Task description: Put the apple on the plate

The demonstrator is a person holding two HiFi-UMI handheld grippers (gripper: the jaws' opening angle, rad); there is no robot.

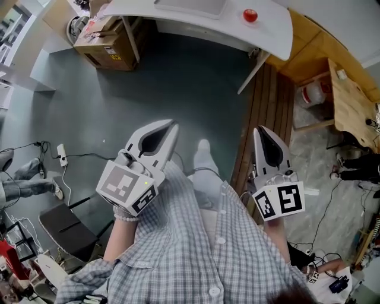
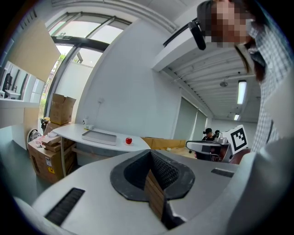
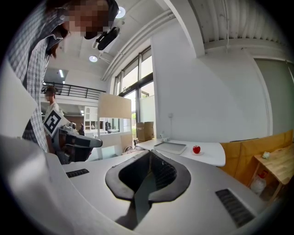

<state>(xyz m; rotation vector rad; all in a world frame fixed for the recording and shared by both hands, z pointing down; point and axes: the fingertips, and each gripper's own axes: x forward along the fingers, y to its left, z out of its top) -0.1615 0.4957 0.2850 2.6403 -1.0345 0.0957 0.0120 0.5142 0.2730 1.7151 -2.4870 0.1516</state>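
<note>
A small red apple (image 1: pixel 250 15) sits near the right end of a white table (image 1: pixel 273 32), far ahead of me across the grey floor. It also shows in the left gripper view as the apple (image 2: pixel 128 140) and in the right gripper view as the apple (image 3: pixel 196 149). Left of it on the table lies a flat grey tray (image 1: pixel 190 6), (image 2: pixel 99 136), (image 3: pixel 170 147). My left gripper (image 1: pixel 173 123), (image 2: pixel 149 151) and right gripper (image 1: pixel 260 129), (image 3: pixel 149 152) are held out in front of my body, well short of the table. Both have their jaws together with nothing between them.
Cardboard boxes (image 1: pixel 107 41) stand under the table's left end. A strip of wooden boards (image 1: pixel 264 113) and a wooden bench (image 1: pixel 350 101) lie to the right. A power strip (image 1: pixel 62 155) with cables and a dark case (image 1: pixel 65 228) sit on the floor at left.
</note>
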